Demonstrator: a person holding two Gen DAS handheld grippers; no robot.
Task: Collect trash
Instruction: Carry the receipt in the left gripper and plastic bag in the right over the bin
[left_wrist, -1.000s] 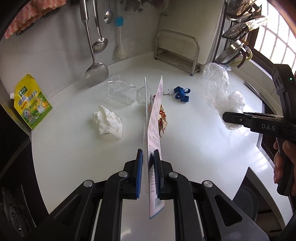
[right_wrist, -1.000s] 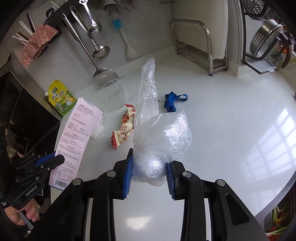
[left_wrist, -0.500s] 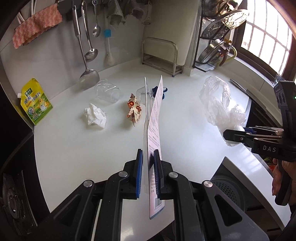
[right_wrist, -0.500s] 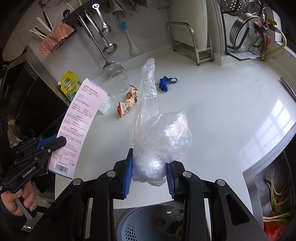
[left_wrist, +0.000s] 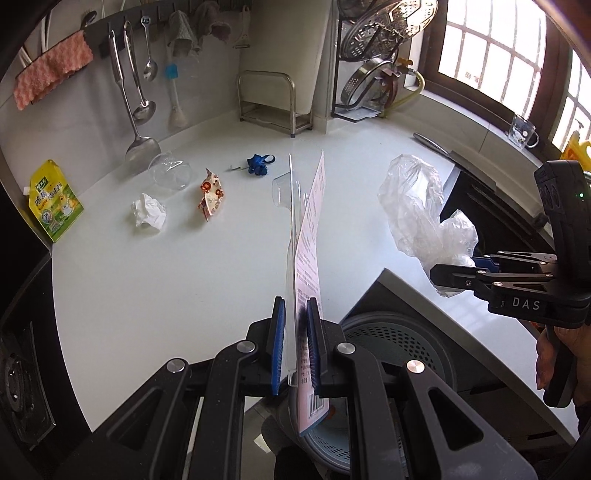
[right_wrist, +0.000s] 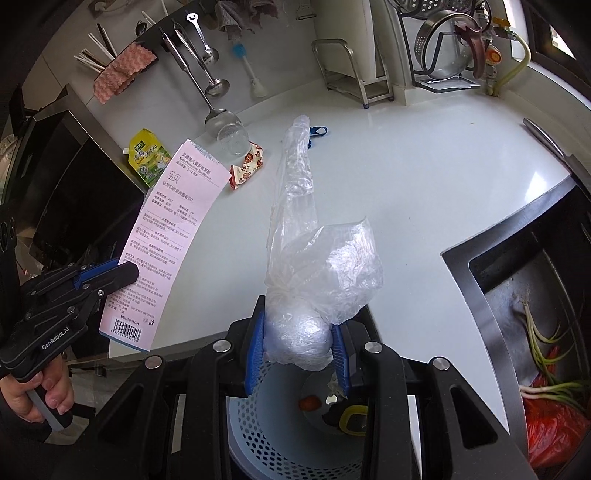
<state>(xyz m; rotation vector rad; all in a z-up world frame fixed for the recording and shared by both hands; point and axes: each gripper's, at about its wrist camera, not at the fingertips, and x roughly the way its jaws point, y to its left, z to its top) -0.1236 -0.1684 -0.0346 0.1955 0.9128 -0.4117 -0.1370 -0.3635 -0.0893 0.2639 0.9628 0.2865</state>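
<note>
Both grippers have pulled back off the white countertop (left_wrist: 155, 280) since a second ago, so the drop comes next. Left gripper (left_wrist: 296, 332) clamps the pink printed toothbrush blister card (left_wrist: 310, 236); right gripper (right_wrist: 297, 349) squeezes the crumpled clear plastic bag (right_wrist: 325, 266). Perforated grey-blue waste bin (right_wrist: 258, 424) now at 6 o'clock under both, holding small scraps. Tissue wad (left_wrist: 149, 215), snack wrapper (left_wrist: 210, 194), clear cup (left_wrist: 170, 176) remain at 11 o'clock.

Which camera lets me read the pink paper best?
The right wrist view: the pink paper faces that camera, so its print and barcode show, pinched in the left claw. The left wrist view sees the paper nearly edge-on, a thin strip.
</note>
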